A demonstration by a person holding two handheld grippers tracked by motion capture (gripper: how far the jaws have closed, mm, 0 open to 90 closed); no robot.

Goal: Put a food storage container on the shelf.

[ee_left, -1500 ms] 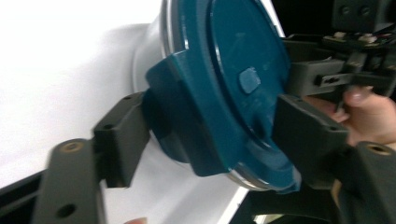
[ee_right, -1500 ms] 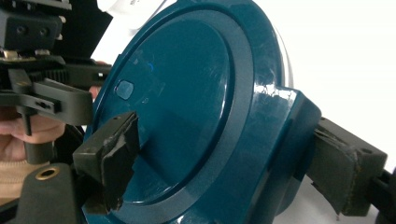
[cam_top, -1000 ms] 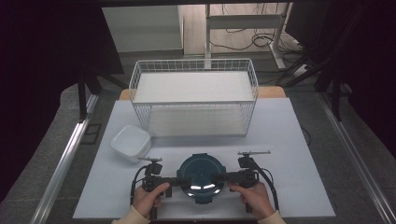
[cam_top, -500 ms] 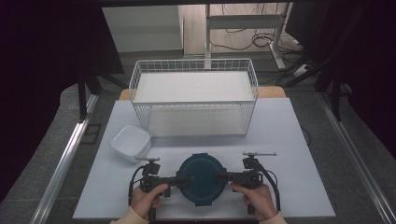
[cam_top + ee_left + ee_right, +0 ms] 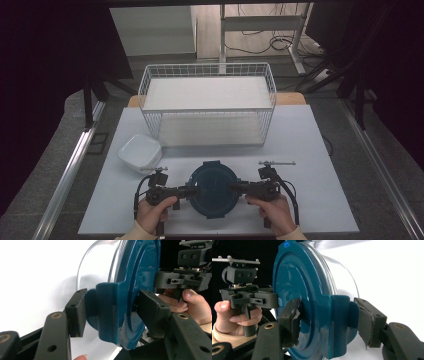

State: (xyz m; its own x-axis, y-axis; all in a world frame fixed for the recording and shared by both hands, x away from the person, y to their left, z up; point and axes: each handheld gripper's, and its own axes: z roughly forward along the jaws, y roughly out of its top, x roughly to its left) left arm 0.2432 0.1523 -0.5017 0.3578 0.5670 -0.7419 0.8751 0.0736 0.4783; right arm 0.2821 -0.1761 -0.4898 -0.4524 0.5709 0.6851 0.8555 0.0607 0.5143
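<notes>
**Lidded container gripped from both sides**

At the desk's (image 5: 320, 150) near edge: round clear-walled container with dark teal plastic lid (image 5: 215, 189). Left gripper (image 5: 192, 190) and right gripper (image 5: 234, 188), fingers just closing, each clasp a lid side latch. Grip done; lifting and placement remain. White wire basket (image 5: 207, 107) stands behind.

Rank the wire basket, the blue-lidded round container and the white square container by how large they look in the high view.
1. wire basket, clearly largest.
2. blue-lidded round container.
3. white square container, slightly smaller than the round one; they sit at similar distance, so this order is fairly safe.
</notes>
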